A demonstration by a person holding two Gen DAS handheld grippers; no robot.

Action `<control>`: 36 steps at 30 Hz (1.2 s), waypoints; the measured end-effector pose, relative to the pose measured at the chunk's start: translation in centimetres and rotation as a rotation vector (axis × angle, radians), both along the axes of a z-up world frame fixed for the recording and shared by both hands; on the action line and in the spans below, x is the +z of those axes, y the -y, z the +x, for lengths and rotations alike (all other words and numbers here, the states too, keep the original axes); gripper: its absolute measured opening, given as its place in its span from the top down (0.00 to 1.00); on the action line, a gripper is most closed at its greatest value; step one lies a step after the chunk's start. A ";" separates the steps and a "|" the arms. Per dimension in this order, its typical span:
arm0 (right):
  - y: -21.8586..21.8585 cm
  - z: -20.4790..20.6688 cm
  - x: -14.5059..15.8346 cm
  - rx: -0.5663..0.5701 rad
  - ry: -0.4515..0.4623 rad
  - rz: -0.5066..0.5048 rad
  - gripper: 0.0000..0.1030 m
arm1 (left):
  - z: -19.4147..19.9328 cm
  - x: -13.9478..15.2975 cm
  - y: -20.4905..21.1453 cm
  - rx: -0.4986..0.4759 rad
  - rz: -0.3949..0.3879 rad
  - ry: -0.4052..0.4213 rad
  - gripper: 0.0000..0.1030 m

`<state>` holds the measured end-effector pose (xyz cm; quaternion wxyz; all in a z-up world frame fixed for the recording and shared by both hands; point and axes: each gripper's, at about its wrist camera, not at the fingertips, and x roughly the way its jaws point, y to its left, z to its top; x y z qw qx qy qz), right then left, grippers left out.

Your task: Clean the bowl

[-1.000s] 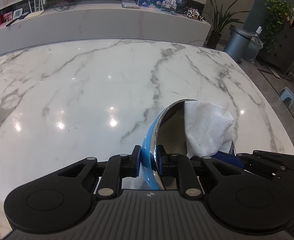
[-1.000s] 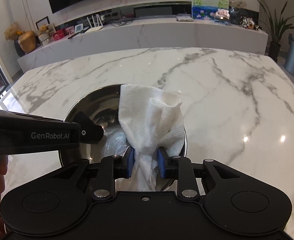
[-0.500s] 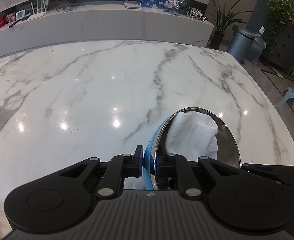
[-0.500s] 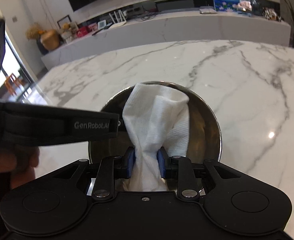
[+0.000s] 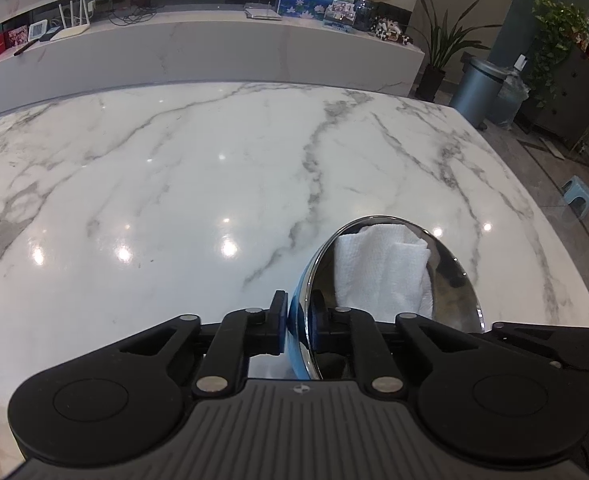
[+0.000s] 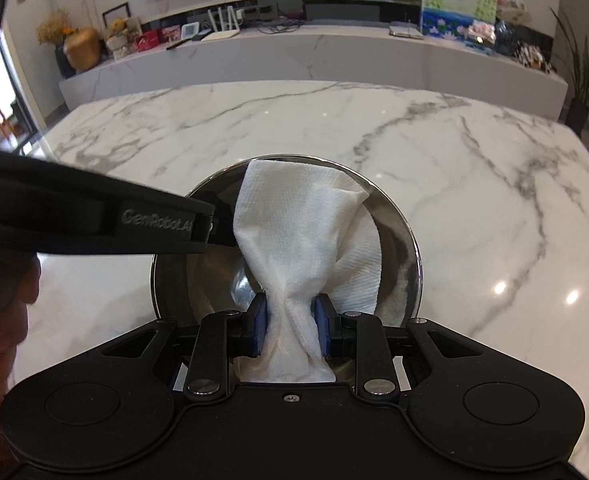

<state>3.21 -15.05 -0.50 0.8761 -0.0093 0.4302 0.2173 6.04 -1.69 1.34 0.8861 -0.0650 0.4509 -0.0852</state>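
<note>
While the bowl sits tipped on the marble, the lines below run from biggest to smallest.

Table: marble table [image 5: 214,168] carries everything; the work happens at its near edge, toward the right corner in the left wrist view.

Bowl: steel bowl with blue outside [image 5: 450,272] stands tilted on its side, its open mouth facing the right gripper; its rim runs away from the near edge.

Paper towel: white paper towel [image 6: 306,232] fans up across the bowl's inner wall, its long axis running from the pads toward the far rim.

Left gripper: left gripper [image 5: 298,320] is clamped on the bowl's near rim, one pad outside on the blue, one inside.

Right gripper: right gripper [image 6: 290,328] pinches the towel's bunched waist, directly in front of the bowl's hollow, so it is the one placed to wipe.

Key relation: towel lies straight ahead of the right pads, inside the bowl.

Change: a second ago the towel stuck out past the rim; now it sits lower inside, and the bowl's mouth shows rounder.
</note>
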 end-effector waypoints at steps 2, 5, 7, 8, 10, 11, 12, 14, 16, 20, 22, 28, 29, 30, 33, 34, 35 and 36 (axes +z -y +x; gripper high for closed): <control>0.5 0.2 -0.1 -0.024 -0.014 0.034 0.77 | 0.0 -0.2 -0.3 0.004 -0.026 -0.021 0.82; 1.1 0.5 -0.3 -0.062 -0.034 0.082 0.77 | -0.2 -0.4 -0.5 0.007 -0.058 -0.052 0.74; 1.6 0.8 -0.5 -0.090 -0.052 0.128 0.77 | -0.3 -0.4 -0.6 0.004 -0.063 -0.059 0.70; 1.9 0.9 -0.6 -0.107 -0.067 0.160 0.77 | -0.4 -0.3 -0.6 0.000 -0.065 -0.059 0.69; 2.4 1.2 -0.8 -0.124 -0.093 0.210 0.77 | -0.5 -0.3 -0.6 -0.001 -0.065 -0.057 0.69; 2.5 1.2 -0.8 -0.130 -0.104 0.230 0.77 | -0.4 -0.2 -0.6 -0.002 -0.065 -0.056 0.70; 2.6 1.2 -0.8 -0.132 -0.111 0.241 0.77 | -0.3 -0.2 -0.7 -0.003 -0.068 -0.054 0.75; 2.5 1.3 -0.8 -0.126 -0.115 0.246 0.77 | -0.3 -0.1 -0.8 -0.004 -0.069 -0.051 0.80; 2.3 1.3 -0.6 -0.114 -0.112 0.231 0.77 | -0.2 -0.1 -0.7 -0.004 -0.058 -0.045 0.83; 1.8 1.1 -0.1 -0.091 -0.104 0.218 0.76 | 0.0 -0.1 -0.8 0.002 -0.049 -0.042 0.85; 1.5 0.8 0.2 -0.068 -0.094 0.212 0.73 | 0.0 -0.1 -0.8 0.005 -0.047 -0.041 0.85; 0.7 0.7 -0.2 -0.046 -0.088 0.183 0.69 | -0.1 0.0 -0.6 0.004 -0.034 -0.034 0.85; 0.5 0.7 -0.2 -0.036 -0.086 0.169 0.69 | -0.1 0.0 -0.6 0.005 -0.030 -0.032 0.86; 0.3 0.6 -0.3 -0.021 -0.085 0.152 0.69 | -0.1 0.0 -0.6 0.005 -0.024 -0.031 0.87; -0.6 0.2 -0.3 0.027 -0.066 0.077 0.72 | -0.1 0.1 -0.3 0.001 0.010 -0.021 0.89; -0.8 0.0 -0.3 0.040 -0.058 0.056 0.74 | -0.1 0.0 -0.3 -0.001 0.016 -0.020 0.89; -1.0 -0.2 -0.3 0.052 -0.050 0.034 0.74 | -0.1 0.0 -0.2 -0.003 0.026 -0.019 0.90; -1.1 -0.3 -0.2 0.057 -0.045 0.023 0.77 | -0.1 0.0 -0.3 -0.004 0.027 -0.019 0.90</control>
